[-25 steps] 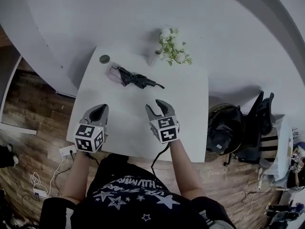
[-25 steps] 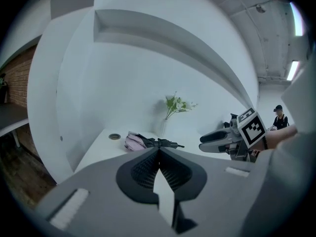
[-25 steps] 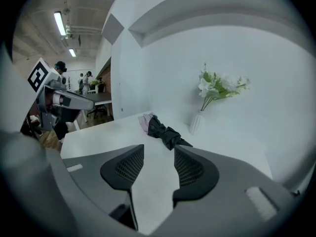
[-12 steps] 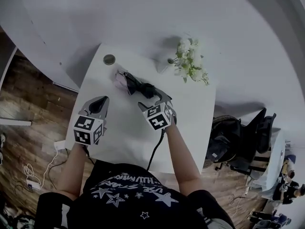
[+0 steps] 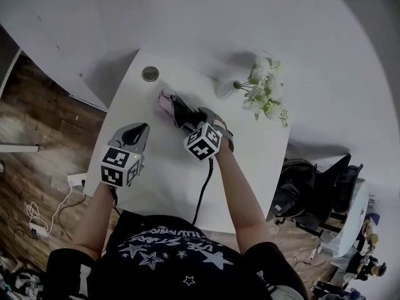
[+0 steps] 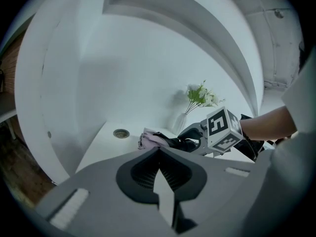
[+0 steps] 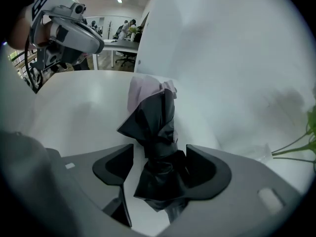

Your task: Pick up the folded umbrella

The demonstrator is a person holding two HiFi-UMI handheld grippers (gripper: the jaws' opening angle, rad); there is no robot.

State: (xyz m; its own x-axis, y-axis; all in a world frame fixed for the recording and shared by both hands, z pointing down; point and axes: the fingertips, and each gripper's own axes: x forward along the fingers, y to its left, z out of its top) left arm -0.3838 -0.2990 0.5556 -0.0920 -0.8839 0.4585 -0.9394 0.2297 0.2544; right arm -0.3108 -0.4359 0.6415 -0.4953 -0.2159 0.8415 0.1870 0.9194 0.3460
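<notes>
1. Reaching forward from the torso across the white table, the right forearm carries the right gripper pitched steeply down over the folded umbrella.
2. Right gripper: the jaws stand apart and have just been closing. The umbrella's black bundled canopy lies between them, close against the right jaw, with a gap at the left jaw.
3. Umbrella: it lies flat on the table's far half, pink end pointing away from the gripper, near a round disc.
4. Left gripper: it hovers over the table's left side with the forearm bent. Its jaws are closed together on nothing, and it aims toward the umbrella.
5. Flower vase: it stands on the far right of the table.
</notes>
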